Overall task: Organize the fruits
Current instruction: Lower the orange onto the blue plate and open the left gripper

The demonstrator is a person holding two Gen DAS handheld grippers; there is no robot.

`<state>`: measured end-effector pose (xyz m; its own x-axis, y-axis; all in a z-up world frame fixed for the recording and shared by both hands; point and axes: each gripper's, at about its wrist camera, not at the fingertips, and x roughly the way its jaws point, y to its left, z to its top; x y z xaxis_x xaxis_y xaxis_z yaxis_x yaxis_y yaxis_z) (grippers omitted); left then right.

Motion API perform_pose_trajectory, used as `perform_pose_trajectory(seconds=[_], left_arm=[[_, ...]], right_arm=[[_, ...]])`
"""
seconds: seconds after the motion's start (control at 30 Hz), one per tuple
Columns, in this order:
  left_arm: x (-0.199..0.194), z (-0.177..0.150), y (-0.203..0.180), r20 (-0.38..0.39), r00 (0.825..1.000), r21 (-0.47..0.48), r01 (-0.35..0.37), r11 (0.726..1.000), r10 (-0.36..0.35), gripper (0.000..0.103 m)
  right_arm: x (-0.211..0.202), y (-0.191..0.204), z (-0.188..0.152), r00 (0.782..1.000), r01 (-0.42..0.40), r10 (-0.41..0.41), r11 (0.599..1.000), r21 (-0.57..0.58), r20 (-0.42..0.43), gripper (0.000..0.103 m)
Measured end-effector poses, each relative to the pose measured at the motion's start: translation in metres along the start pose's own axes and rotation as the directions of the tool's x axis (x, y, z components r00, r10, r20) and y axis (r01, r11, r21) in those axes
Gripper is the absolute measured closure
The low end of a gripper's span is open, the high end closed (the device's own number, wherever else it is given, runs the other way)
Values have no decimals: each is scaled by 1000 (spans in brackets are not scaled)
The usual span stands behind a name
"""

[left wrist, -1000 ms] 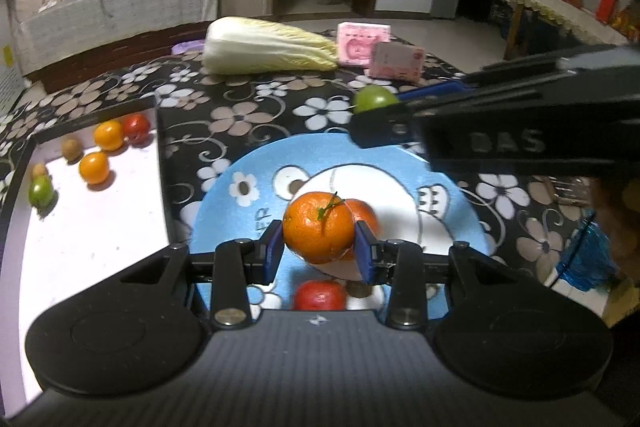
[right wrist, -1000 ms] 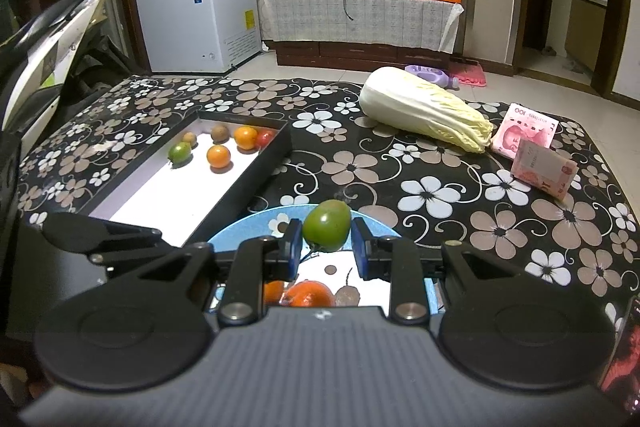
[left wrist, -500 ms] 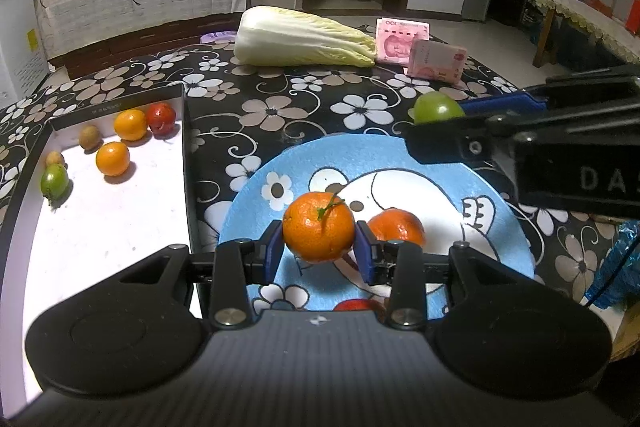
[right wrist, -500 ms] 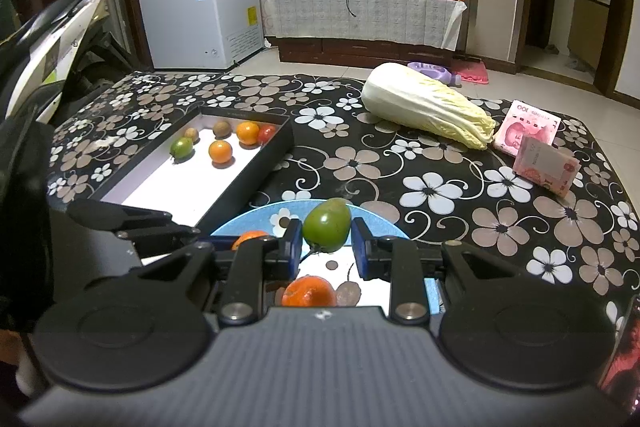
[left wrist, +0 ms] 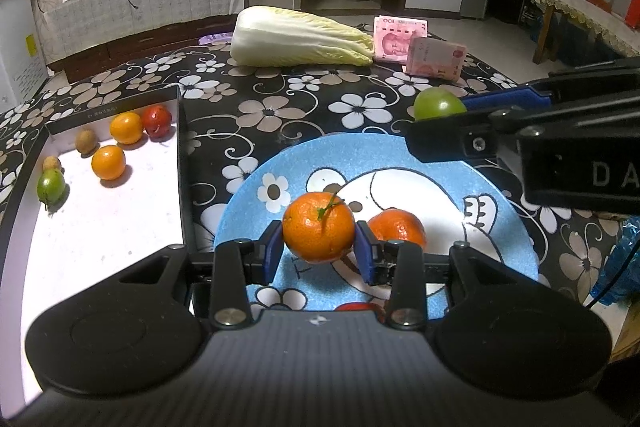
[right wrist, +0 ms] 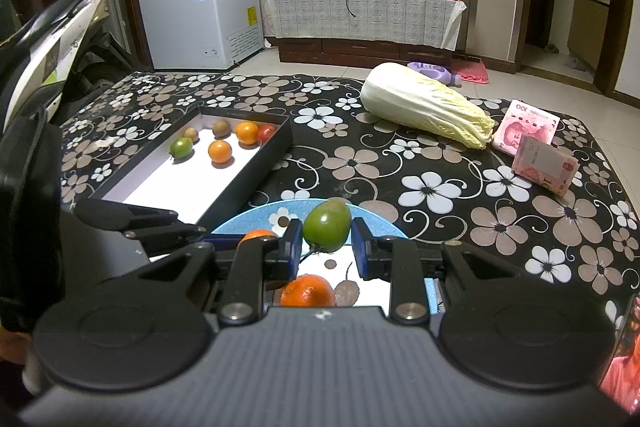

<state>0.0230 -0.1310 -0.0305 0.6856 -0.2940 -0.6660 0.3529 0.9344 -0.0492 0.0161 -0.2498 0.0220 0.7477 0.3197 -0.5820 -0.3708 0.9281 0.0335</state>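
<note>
Left gripper (left wrist: 319,249): pinching tangerine (left wrist: 318,227) at its sides; light, soft-skinned, likely bruisable. Right gripper (right wrist: 326,249): clamping green fruit (right wrist: 327,230); smooth, probably firm, slippery.

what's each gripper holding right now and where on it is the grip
The left gripper holds an orange mandarin by its two sides, stem up. The right gripper pinches a green fruit across its sides.

Mandarin (left wrist: 319,227) now higher above plate (left wrist: 496,195) (left tool (left wrist: 319,251))
</note>
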Motion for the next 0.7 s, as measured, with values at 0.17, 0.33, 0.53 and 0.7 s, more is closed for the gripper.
perform_pose_trajectory(seconds=[0.17,0.33,0.53,0.7], left_arm=[[-2,-1,-2,11,1000,15,8,1000,-9,59],[-3,0,-2,12,1000,15,14,1000,-14,59],[-6,0,-1,21,999,13,24,1000,-25,49],[-13,0,-3,52,998,28,36,999,-37,45]], right_arm=[[0,0,0,1000,0,0,1000,-1,-1,74],[0,-1,-1,1000,0,0,1000,0,-1,74],[0,-1,-1,1000,0,0,1000,0,-2,74],[0,-1,-1,1000,1,-1,1000,1,-2,74]])
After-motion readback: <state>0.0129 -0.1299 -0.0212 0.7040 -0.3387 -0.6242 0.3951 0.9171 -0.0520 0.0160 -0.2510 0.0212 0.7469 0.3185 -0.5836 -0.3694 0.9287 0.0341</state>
